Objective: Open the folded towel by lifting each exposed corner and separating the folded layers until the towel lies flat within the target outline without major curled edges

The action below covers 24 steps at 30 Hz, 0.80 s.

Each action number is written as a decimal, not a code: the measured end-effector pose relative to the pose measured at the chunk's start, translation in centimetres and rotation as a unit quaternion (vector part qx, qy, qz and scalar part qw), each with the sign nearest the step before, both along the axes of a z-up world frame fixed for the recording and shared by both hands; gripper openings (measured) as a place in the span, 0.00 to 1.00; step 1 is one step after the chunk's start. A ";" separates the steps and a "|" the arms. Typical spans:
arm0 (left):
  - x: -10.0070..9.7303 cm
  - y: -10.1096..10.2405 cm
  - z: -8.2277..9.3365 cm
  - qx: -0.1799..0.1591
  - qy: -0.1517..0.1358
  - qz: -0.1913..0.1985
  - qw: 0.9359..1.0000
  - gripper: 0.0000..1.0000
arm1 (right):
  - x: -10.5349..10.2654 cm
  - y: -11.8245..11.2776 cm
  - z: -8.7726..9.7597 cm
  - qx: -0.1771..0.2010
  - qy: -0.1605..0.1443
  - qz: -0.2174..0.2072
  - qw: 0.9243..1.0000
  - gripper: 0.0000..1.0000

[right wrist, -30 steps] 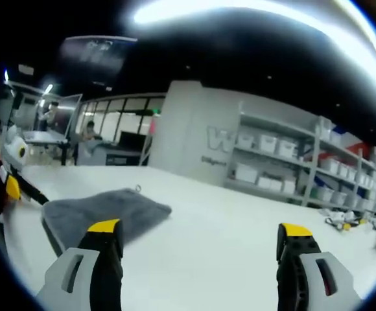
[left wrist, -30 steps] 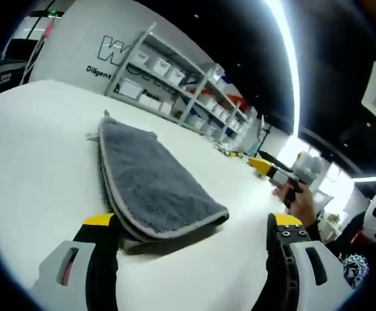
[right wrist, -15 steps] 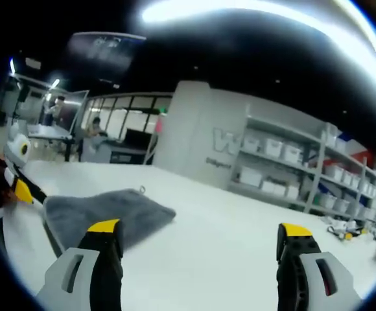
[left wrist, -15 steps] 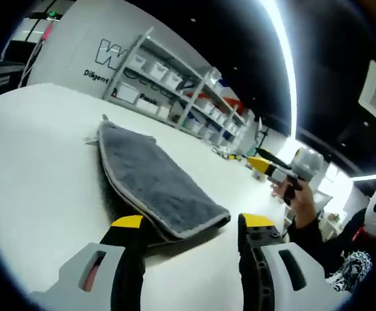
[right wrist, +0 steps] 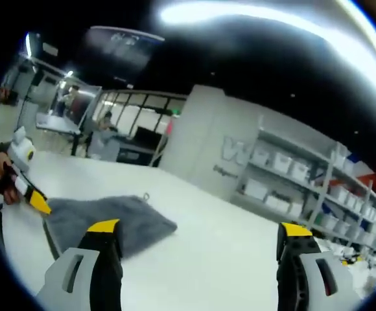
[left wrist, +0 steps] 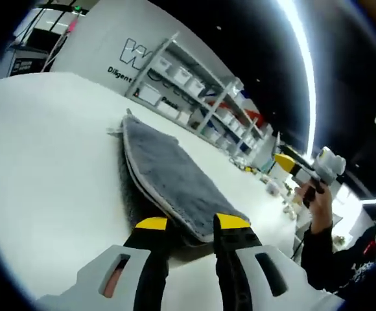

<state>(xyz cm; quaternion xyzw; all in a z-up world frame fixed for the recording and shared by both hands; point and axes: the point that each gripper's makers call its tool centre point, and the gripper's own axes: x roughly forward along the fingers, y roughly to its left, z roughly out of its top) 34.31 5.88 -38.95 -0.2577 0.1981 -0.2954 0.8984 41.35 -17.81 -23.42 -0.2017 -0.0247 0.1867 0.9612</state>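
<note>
Lay folded on the white table (left wrist: pixel 39 149): the grey towel (left wrist: pixel 168 178), its near edge between the yellow tips of the left gripper (left wrist: pixel 191 223), jaws nearly together, grip impossible to confirm. Hovered well clear with jaws wide apart: the right gripper (right wrist: pixel 198 228). Stood behind: shelves of white bins (right wrist: pixel 285 188).

Left gripper (left wrist: pixel 191 223) and right gripper (right wrist: pixel 199 227): grey bodies, black jaws, yellow tips. Person's sleeve (left wrist: pixel 327 256): dark.
</note>
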 end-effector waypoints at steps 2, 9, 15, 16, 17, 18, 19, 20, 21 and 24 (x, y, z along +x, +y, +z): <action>0.1 -0.3 0.5 -0.018 0.001 -0.003 1.000 0.19 | 0.4 0.3 0.7 -0.020 -0.010 0.009 1.000 0.99; 0.9 -0.1 0.6 -0.024 0.004 0.005 1.000 0.11 | 2.2 0.1 2.6 -0.099 0.000 0.025 0.995 0.99; 1.5 0.1 0.9 -0.041 0.000 0.033 0.999 0.06 | 3.7 0.9 6.7 -0.130 -0.005 0.051 0.990 0.99; 1.6 0.2 1.1 -0.047 -0.004 0.039 0.998 0.05 | 4.0 1.0 7.2 -0.132 -0.006 0.053 0.990 0.99; 1.6 0.2 1.2 -0.050 -0.007 0.042 0.998 0.05 | 4.3 1.2 7.8 -0.136 -0.010 0.055 0.989 0.99; 1.7 0.3 1.3 -0.059 -0.008 0.047 0.997 0.05 | 4.6 1.4 8.4 -0.141 -0.013 0.057 0.988 0.99; 1.6 0.4 1.3 -0.062 -0.007 0.050 0.997 0.05 | 4.9 1.5 8.9 -0.144 -0.013 0.061 0.988 0.99; 1.6 0.4 1.3 -0.068 -0.006 0.056 0.996 0.05 | 5.2 1.7 9.3 -0.145 -0.009 0.064 0.987 0.99; 1.6 0.5 1.3 -0.069 -0.007 0.057 0.996 0.05 | 5.4 1.8 9.6 -0.146 -0.005 0.067 0.987 0.99; 1.5 0.5 1.2 -0.078 -0.003 0.067 0.995 0.05 | 6.2 2.7 11.2 -0.180 0.014 0.102 0.978 1.00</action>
